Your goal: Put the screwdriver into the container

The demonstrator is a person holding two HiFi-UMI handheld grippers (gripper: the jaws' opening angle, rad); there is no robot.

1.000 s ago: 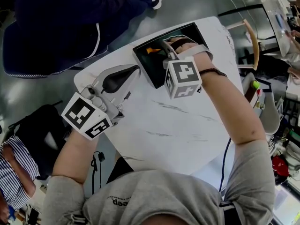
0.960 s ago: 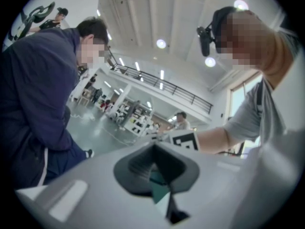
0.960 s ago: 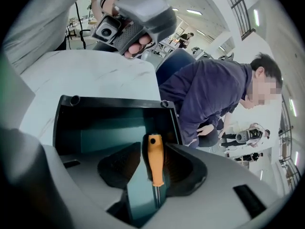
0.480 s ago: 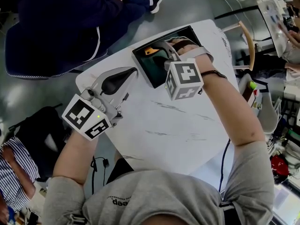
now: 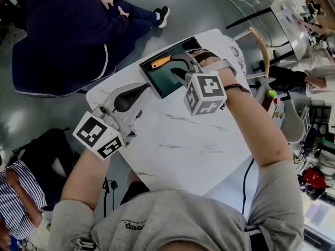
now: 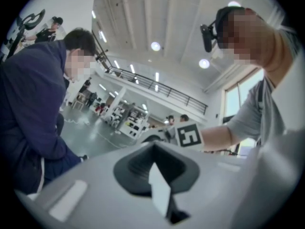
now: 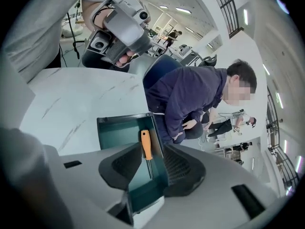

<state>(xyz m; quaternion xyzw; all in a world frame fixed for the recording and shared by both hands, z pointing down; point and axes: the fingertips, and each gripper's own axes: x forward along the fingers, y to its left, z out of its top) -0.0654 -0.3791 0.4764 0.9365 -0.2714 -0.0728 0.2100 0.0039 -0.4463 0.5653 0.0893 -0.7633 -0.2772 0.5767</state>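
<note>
**A:** Head view: the orange-handled screwdriver already lies inside the dark green rectangular container, against its far wall. The container sits near the far edge of the white marble table, and the right gripper hangs just above it.

**B:** And the left gripper?

**A:** Its own view shows the jaws together and empty, well apart from the container.

**B:** Right gripper view?

**A:** Jaws apart, just narrowed slightly, gripping nothing. The screwdriver shows below through the gap. My worry is a dip catching the rim and shoving the container off the edge.
</note>
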